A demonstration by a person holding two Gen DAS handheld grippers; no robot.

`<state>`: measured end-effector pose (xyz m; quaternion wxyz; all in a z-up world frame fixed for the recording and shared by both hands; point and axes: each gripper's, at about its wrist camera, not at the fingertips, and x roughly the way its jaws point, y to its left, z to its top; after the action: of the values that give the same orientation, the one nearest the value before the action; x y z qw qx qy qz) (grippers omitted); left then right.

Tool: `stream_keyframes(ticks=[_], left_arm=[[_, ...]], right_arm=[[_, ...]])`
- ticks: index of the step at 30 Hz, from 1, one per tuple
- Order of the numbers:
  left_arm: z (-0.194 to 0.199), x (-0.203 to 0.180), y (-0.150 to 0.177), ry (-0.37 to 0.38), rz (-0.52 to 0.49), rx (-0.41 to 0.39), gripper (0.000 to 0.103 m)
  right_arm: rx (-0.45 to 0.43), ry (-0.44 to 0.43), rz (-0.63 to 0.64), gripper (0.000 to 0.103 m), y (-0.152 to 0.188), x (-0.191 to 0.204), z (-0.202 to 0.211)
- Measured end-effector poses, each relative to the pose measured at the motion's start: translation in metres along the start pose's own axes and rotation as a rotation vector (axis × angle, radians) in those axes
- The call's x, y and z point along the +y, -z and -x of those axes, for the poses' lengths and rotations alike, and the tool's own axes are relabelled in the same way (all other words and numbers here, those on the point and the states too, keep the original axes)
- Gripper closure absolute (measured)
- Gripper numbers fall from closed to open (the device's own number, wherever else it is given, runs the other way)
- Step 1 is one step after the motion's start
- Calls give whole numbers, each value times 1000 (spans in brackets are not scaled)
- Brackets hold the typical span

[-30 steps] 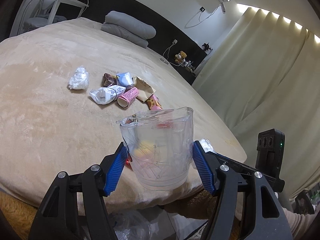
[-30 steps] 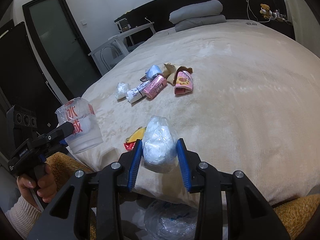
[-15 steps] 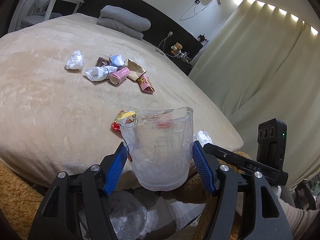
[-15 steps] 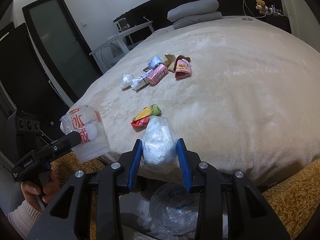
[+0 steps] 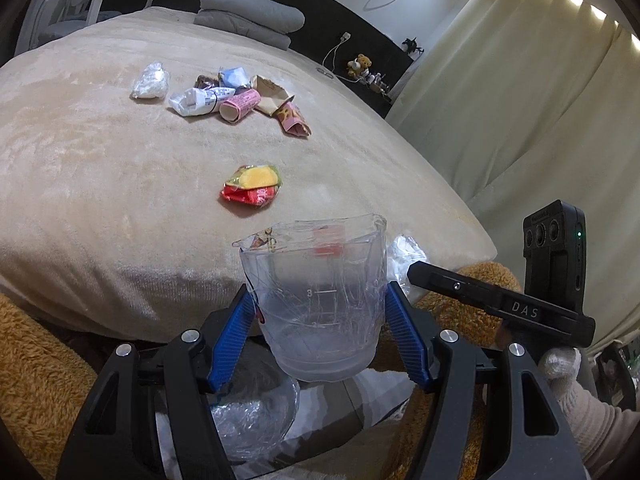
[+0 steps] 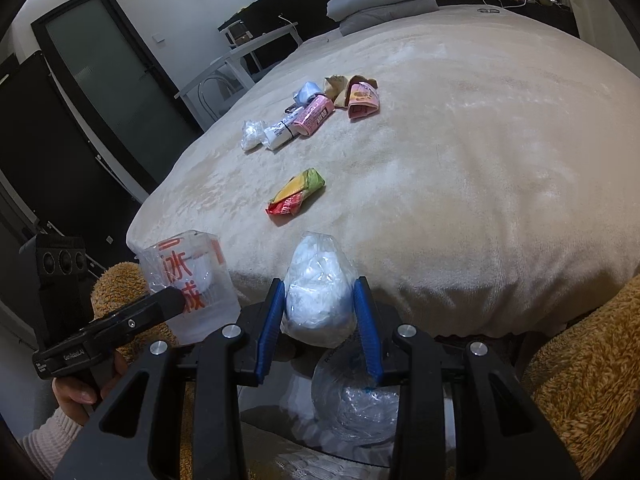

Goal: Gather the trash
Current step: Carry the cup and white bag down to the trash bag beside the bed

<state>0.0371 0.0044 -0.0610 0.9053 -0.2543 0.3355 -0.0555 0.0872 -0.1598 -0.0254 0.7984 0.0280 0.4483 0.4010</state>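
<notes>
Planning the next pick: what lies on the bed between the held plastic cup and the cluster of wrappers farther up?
Only one red-and-yellow snack wrapper lies between the plastic cup and the wrapper cluster; the rest is bare blanket, seen in both wrist views.

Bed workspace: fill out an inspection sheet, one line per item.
Surface: beige blanket on the bed, rumpled, lit.
Job's things: clear cup in left tool; white bag wad in right tool.
Clutter: red-yellow wrapper lying alone; wrapper pile farther up the bed; white wad beside the pile.
Grippers: left tool shut on the cup; right tool shut on the wad.
Cables: white cord at the headboard.
Surroundings: pillows, curtain, teddy, lined bin below the tools.
</notes>
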Motion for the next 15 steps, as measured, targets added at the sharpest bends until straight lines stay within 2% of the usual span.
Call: stream_keyframes(ticks=[5,10,15], left_arm=[[-20,0,13,-18,13,114,39],[-38,-1,24,-84,2,214,39],[-54,8,28,-136,28,299,38]], right_arm=[[63,0,-61,66,7,-6,-9],[128,36,-102,66,12,-15,-19],[228,69,-198,66,17,-34,-41]])
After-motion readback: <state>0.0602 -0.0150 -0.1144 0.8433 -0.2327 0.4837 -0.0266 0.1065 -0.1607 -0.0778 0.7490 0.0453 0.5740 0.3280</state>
